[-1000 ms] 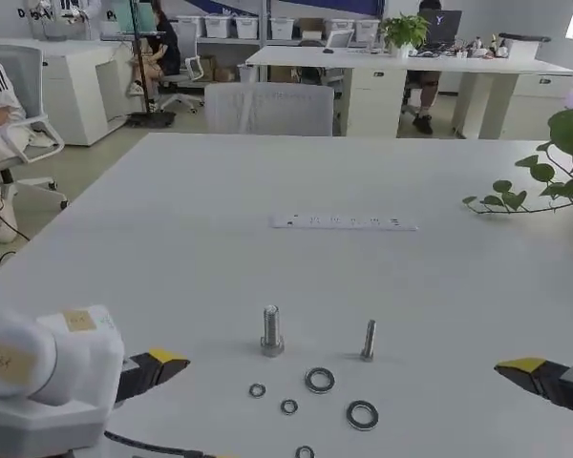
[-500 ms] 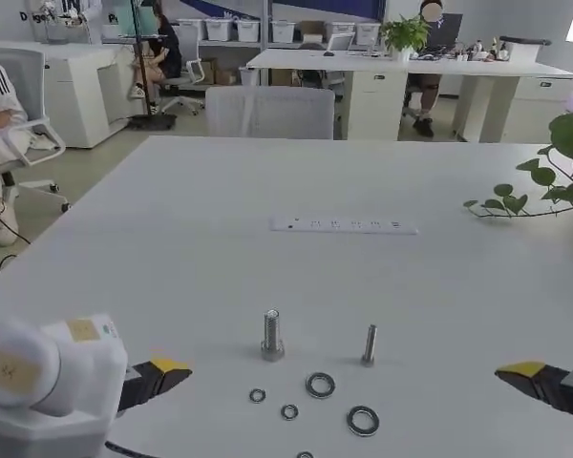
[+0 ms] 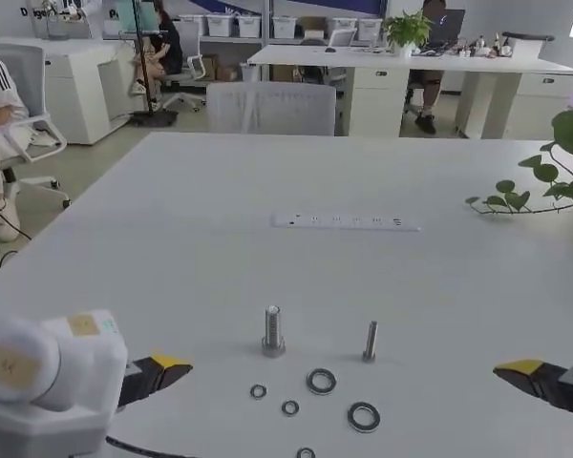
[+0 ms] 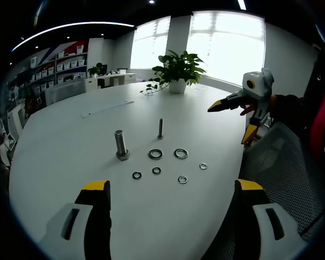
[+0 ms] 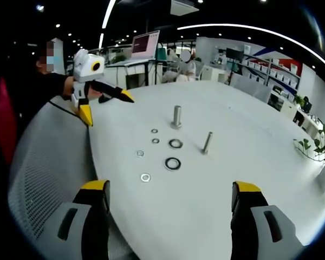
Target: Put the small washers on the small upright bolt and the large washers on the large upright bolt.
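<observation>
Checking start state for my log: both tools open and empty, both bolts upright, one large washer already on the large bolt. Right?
No: the large bolt is bare. The left gripper view shows both large washers lying flat on the table near it. The rest holds.

Table (image 3: 172,239): white top, matt, smooth.
Large bolt (image 3: 273,331), small bolt (image 3: 371,341): bare grey metal, dull sheen, threaded shanks.
Large washers (image 3: 321,382), small washers (image 3: 258,391), near table's near edge: metal, brighter shine.
Left gripper (image 4: 173,187), right gripper (image 5: 170,187): smooth white plastic shells, black jaws, yellow tips.
Chair back (image 4: 281,168): grey mesh cloth.
Power strip (image 3: 346,221): white plastic.
</observation>
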Demonstrator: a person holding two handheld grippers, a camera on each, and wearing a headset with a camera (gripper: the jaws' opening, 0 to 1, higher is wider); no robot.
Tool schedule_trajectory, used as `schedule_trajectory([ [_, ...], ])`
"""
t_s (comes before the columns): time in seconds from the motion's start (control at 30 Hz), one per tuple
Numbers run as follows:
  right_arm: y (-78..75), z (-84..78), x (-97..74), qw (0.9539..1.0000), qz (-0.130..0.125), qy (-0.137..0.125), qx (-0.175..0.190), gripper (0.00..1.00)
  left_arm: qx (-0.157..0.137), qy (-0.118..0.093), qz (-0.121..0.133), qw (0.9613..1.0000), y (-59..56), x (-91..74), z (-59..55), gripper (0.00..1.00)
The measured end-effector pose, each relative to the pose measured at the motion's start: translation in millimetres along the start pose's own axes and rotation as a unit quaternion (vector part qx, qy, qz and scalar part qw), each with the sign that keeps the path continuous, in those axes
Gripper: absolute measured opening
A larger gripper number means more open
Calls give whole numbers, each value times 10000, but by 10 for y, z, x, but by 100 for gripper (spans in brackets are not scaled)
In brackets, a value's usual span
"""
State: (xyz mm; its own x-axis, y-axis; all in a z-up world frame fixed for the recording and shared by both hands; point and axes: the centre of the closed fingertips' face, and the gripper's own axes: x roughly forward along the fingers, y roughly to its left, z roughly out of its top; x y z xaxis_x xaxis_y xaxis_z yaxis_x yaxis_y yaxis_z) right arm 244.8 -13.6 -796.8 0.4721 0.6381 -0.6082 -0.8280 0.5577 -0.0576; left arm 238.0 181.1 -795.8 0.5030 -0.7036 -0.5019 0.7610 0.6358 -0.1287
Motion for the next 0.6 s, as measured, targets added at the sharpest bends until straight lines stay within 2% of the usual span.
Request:
schedule_trajectory([
  [0.6,8,-12,-1,10000,-17,66,-27,93,16,-18,-15,10000,2,5,10,94],
])
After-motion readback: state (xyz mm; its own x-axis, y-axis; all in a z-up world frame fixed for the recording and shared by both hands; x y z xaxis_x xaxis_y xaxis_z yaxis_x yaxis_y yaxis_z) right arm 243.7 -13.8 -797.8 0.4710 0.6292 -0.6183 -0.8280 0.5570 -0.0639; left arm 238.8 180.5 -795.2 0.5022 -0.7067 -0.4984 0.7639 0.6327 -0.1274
